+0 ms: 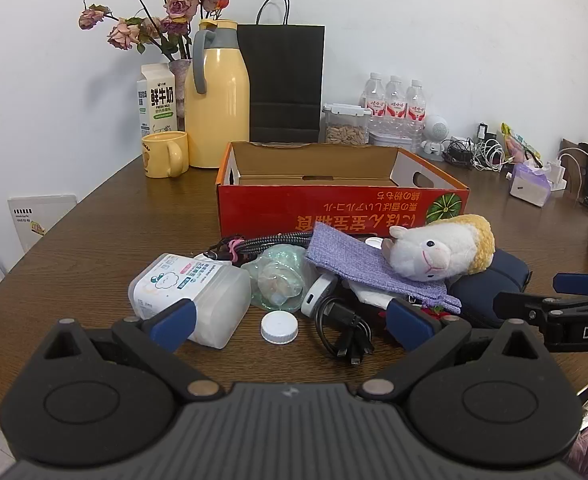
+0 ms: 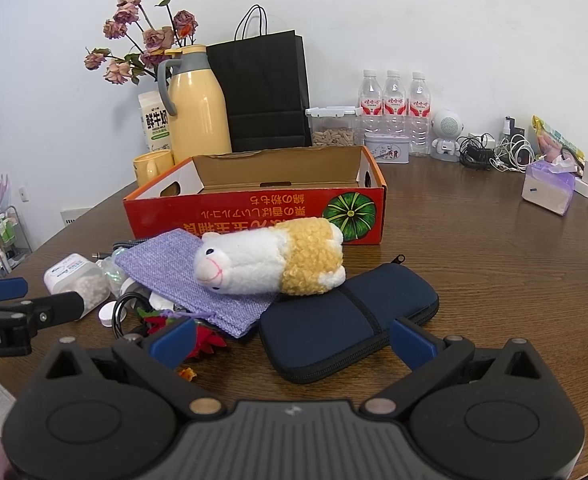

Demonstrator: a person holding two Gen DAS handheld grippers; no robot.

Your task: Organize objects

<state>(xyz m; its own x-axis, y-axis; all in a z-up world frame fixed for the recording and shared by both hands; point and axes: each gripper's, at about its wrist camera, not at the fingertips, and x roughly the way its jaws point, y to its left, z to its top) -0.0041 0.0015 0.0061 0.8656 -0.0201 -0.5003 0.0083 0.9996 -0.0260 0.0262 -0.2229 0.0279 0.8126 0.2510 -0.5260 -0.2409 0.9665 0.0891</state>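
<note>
A heap of loose things lies on the brown desk [image 1: 93,232], directly before an open red cardboard box [image 1: 334,204] with nothing visible inside it. In the heap: a white wipes tub [image 1: 185,292] at the left, a crumpled clear bottle [image 1: 281,280] just beside it, a white cap [image 1: 279,328], a coiled black cable [image 1: 342,328], a purple cloth pouch [image 2: 185,280], a plush sheep [image 2: 269,260] lying on that pouch and on a dark blue zip case [image 2: 346,320].

Behind the box stand a yellow mug [image 1: 165,154], a yellow flask [image 1: 217,96], a milk carton [image 1: 155,96], a black paper bag [image 1: 281,84] and three water bottles [image 2: 392,100]. These block the far side of the box.

The left tool [image 1: 289,320] has its jaws fully apart over the cap and cable, clamping nothing. The right tool [image 2: 291,340] likewise stands fully apart over the near end of the zip case.

Bare desk lies to the right of the box and case; the left desk edge runs close to the tub.
</note>
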